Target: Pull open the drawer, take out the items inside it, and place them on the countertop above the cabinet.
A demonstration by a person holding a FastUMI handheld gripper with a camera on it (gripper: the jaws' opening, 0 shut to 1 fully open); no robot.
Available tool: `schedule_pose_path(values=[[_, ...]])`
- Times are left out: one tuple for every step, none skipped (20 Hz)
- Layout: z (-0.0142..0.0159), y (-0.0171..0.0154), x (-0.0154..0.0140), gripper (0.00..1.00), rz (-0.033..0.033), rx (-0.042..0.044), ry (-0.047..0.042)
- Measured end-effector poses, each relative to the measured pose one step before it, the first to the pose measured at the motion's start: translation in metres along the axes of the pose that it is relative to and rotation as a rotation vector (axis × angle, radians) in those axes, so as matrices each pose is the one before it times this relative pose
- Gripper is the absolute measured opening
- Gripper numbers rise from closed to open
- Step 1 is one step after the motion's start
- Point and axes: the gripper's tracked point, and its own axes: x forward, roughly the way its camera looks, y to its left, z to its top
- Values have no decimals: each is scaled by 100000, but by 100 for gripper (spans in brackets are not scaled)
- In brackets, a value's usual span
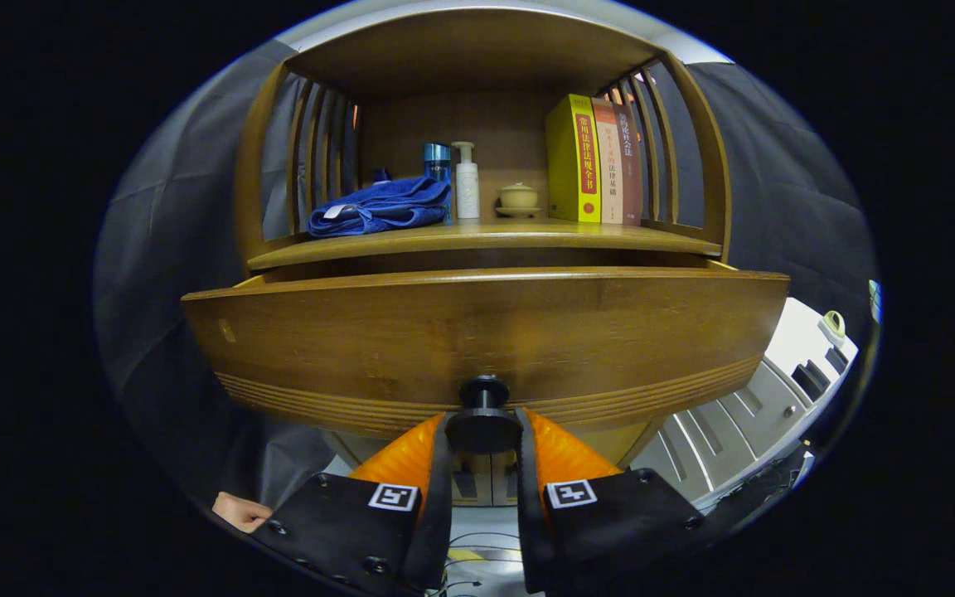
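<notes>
Tool clamped on the knob of a partly open wooden drawer.

The tool (482,431) has both fingers pressed against the sides of the round dark knob (482,421), which sits low at the middle of the drawer front (477,332). The drawer stands pulled out from the wooden cabinet (697,157), just under the front edge of the worktop (477,239); its inside cannot be seen from this low angle. On the worktop, a folded blue towel (380,207) lies toward the left end, a blue bottle (437,162) and a white pump bottle (467,181) stand near the back middle, a small lidded ceramic pot (519,197) sits beside them, and three upright books (595,159) lean at the right end against the slatted side.
</notes>
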Motion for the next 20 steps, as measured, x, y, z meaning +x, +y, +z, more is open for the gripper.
schedule_pose_path(values=[[-175,24,-745,43,-266,-146,79],[-328,-16,-569,43,76,-595,576],[-220,-18,-528,43,12,-217,40],[-246,56,-553,43,121,-202,384],[-272,-57,-528,43,-5,-451,315],[-266,-32,-492,43,-27,-374,492],[-123,-17,-393,43,-24,159,17],[-165,5,-295,43,-9,136,483],[-107,38,-313,43,-123,-32,109],[-219,51,-233,43,-65,-260,449],[-225,102,-186,43,176,-275,436],[-341,38,-193,43,153,452,429],[-550,56,-303,43,318,583,858],[-576,80,-138,43,332,315,1108],[17,46,-36,43,-166,-37,-1405],[96,-99,315,44,-115,-963,936],[-118,28,-263,43,309,-411,163],[177,21,111,43,11,429,-798],[-268,48,-205,44,-24,447,393],[79,-26,37,44,-205,128,-413]])
